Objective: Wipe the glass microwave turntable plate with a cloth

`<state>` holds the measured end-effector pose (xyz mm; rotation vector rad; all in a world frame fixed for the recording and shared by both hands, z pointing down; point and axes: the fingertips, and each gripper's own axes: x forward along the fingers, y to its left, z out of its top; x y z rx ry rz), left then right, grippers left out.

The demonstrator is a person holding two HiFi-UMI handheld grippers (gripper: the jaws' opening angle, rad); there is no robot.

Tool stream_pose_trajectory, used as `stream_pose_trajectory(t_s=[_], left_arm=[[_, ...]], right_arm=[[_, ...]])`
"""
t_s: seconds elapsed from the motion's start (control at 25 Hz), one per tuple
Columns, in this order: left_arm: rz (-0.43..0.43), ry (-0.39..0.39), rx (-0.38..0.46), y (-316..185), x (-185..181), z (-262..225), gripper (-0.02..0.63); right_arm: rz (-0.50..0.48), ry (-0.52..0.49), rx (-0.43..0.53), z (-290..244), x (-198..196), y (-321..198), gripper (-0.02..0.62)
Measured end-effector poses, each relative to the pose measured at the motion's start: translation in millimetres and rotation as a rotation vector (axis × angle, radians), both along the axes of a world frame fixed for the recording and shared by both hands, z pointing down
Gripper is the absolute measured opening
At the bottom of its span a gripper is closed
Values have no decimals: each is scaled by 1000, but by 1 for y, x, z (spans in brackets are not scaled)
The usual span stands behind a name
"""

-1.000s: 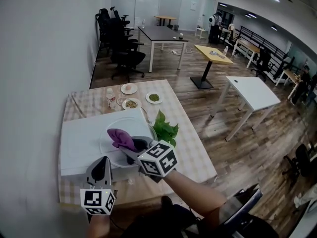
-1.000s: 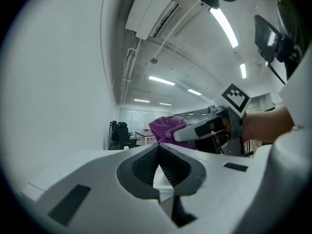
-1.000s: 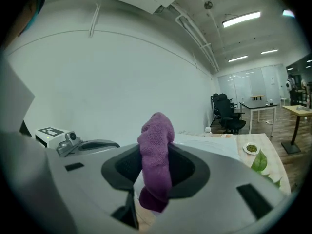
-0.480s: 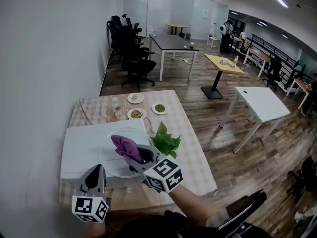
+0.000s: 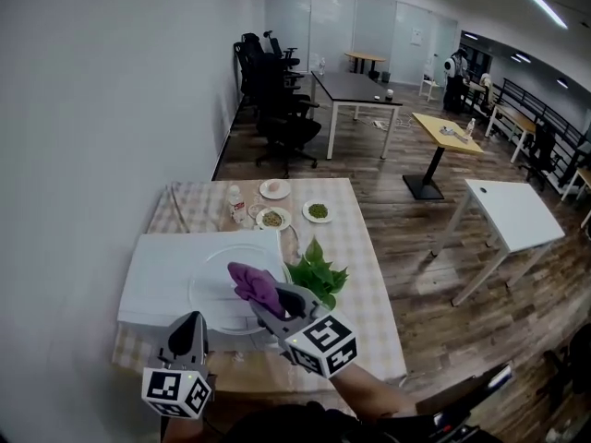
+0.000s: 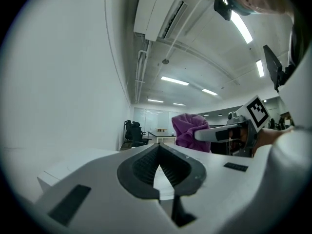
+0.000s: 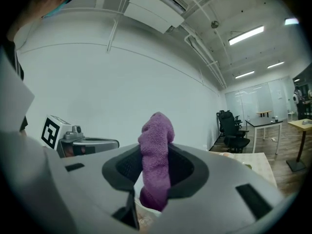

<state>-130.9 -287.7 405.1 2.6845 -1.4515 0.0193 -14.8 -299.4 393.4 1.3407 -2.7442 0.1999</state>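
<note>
Change: over the last second the cloth (image 5: 256, 282) was carried from the middle of the glass plate (image 5: 211, 289) toward its right-hand rim.
Meaning: one pass across the glass was judged made. The side of the plate toward the left gripper was probably left to wipe.
Right gripper (image 5: 274, 301): it was clenched on the purple cloth, which stood bunched out past the jaw tips.
Left gripper (image 5: 187, 332): its jaws were closed on nothing, and it was held short of the plate's near rim.
Plate: it was found just ahead of and below the right gripper's tips, lying flat on a white box (image 5: 152, 280).
Contact: whether the cloth was pressed on the glass could not be told.
Count, task things: one plate, one cloth, two grippers.
Count, beyond the jaws: three small dishes (image 5: 274, 189), one bottle (image 5: 236, 204).
Count, right of the cloth: one bunch of leaves (image 5: 319, 273).
</note>
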Motion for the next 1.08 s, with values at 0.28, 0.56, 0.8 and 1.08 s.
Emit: stream_pose_trajectory(t_s=[0.28,0.56,0.8,1.08], left_arm=[[-69,-3,-7,15,4,-3,3],[-108,-21,25,25,8,-12,3],[-131,-16,48,22,2,-16,3],[-132,-13,40,28,2,-16,3]], right_arm=[[-33,0,-26,5,7,19,126],[-55,-12,-41,6,11,24,126],[-47,-13,-37,7,10,20,126],[-47,-21,-36,3,11,23,126]])
